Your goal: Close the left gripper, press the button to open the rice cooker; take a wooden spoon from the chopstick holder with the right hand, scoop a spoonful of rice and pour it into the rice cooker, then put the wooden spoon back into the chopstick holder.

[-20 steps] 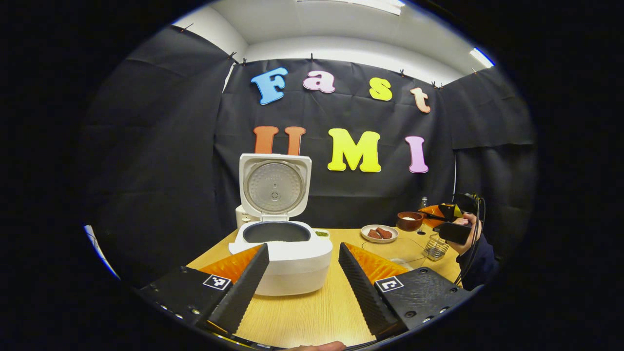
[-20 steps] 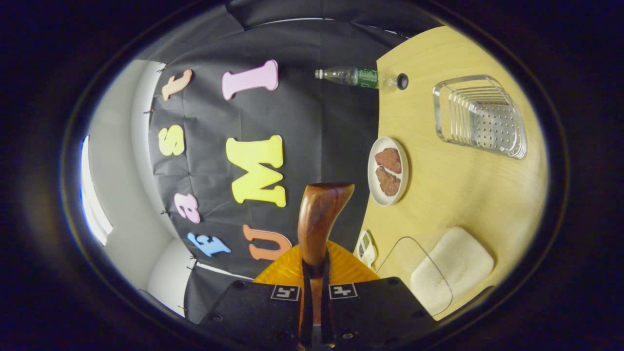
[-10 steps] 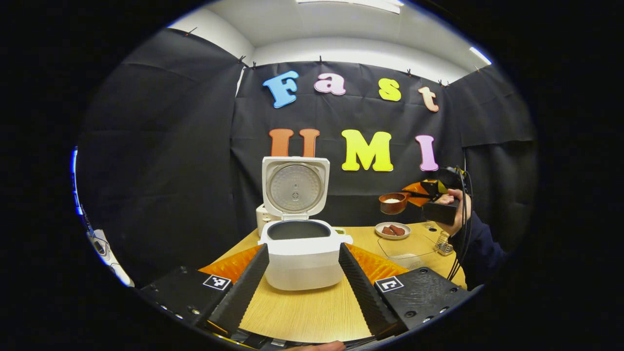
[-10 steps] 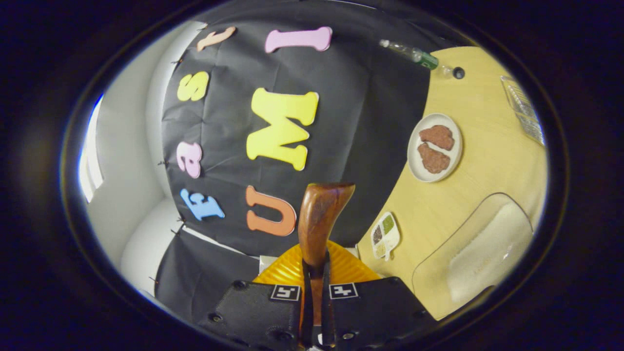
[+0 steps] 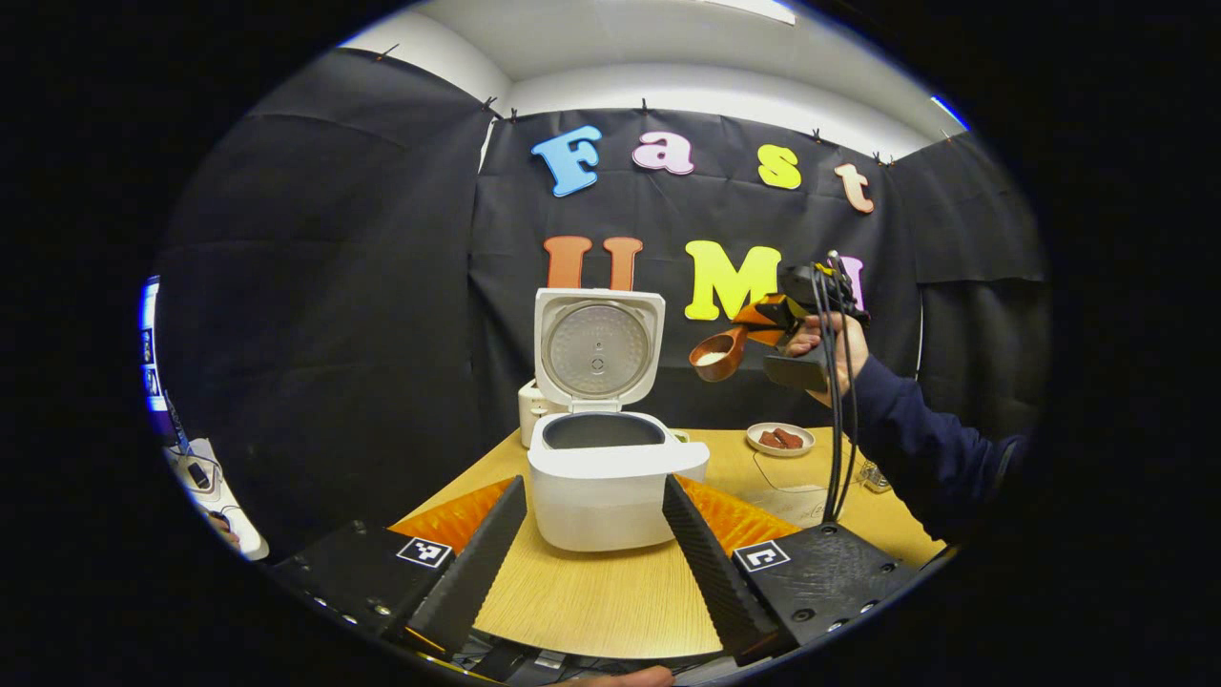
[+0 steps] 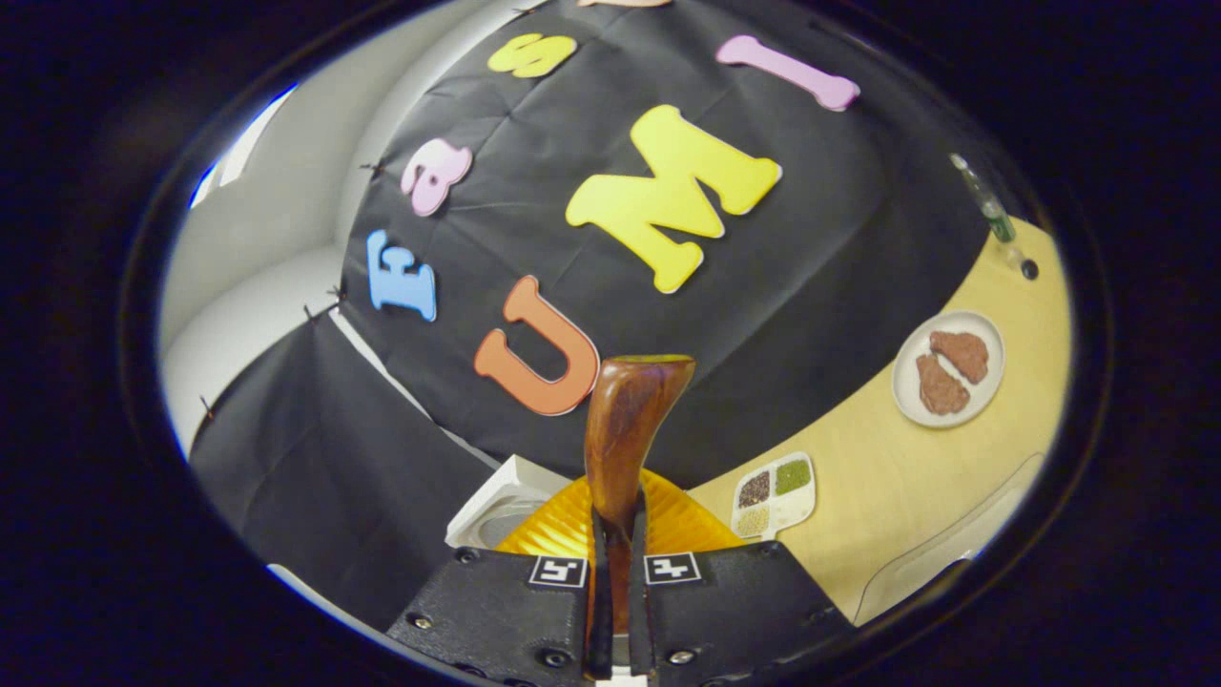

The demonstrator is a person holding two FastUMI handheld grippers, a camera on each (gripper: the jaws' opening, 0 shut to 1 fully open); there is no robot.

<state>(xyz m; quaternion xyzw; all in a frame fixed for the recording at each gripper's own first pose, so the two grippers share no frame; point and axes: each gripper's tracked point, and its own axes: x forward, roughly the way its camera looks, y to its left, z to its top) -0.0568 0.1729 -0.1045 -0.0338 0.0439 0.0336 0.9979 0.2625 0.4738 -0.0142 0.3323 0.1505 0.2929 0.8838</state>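
Behind everything hangs the booth's black cloth, and below it the pale wooden table [image 5: 610, 601] carries the rice cooker [image 5: 610, 477].

My right gripper [image 6: 610, 592] is clenched on the handle of the wooden spoon [image 6: 625, 429], both fingers pressing the wood so the bowl cannot roll while I carry it. In the left gripper view that spoon's bowl holds a small white heap of rice [image 5: 711, 358] and sits roughly level, I judge to keep the grains from spilling; it hangs up and to the right of the cooker's upright lid [image 5: 597, 348], not yet over the dark inner pot [image 5: 603, 431]. My left gripper [image 5: 591, 534] rests low by the table with its fingers spread apart, the cooker standing beyond them; its pressing job looks done, since the lid is up, so it holds back out of the spoon's way.

Farther out, the plate with two brown pieces [image 6: 947, 369] and the small divided dish of grains [image 6: 775, 493] lie on the table, a bottle [image 6: 992, 224] at the far edge.

Against half a second ago, the spoon has risen and swung closer to the cooker, from beside the plate to level with the lid. My right camera has rolled too, so the table slips to the lower right and the cooker's lid corner [image 6: 496, 501] comes into sight beneath the spoon.
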